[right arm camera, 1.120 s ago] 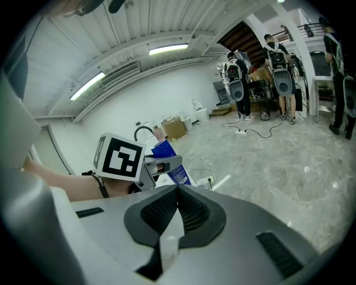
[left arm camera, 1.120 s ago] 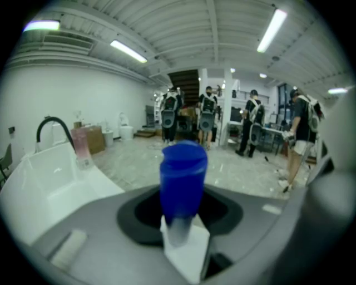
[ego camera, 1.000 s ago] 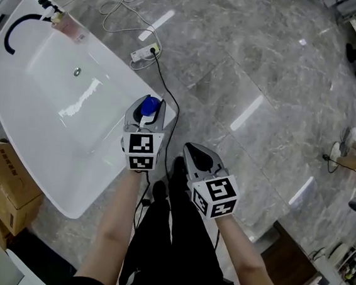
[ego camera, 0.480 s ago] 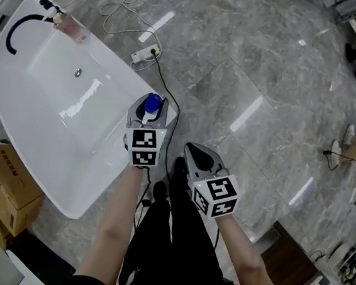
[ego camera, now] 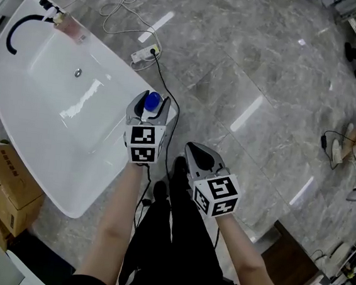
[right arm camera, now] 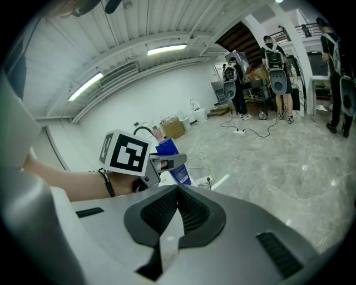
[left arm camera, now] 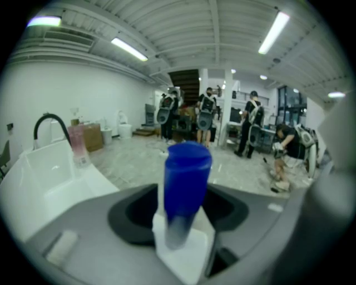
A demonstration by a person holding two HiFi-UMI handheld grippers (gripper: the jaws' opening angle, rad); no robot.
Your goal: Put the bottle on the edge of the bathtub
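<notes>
A white bottle with a blue cap (ego camera: 151, 98) stands upright at the near rim of the white bathtub (ego camera: 50, 157). My left gripper (ego camera: 149, 104) is around it and its jaws are opening, with gaps between the pads and the bottle. In the left gripper view the bottle (left arm camera: 185, 183) rises between the spread jaws of that gripper (left arm camera: 181, 210). My right gripper (ego camera: 199, 155) hangs shut and empty over the floor beside the tub. From the right gripper view, the right gripper (right arm camera: 178, 193) looks toward the left gripper's marker cube (right arm camera: 125, 152) and the bottle (right arm camera: 173, 161).
A black faucet (ego camera: 15, 27) and a pink bottle (ego camera: 70, 26) sit at the tub's far end. A power strip (ego camera: 145, 53) with cables lies on the grey marble floor. A cardboard box (ego camera: 0, 183) stands left of the tub. People stand far off in the hall (left arm camera: 206, 111).
The left gripper's jaws have spread away from the bottle's sides, letting it go. The gripper has shifted slightly right. The right gripper has not moved.
</notes>
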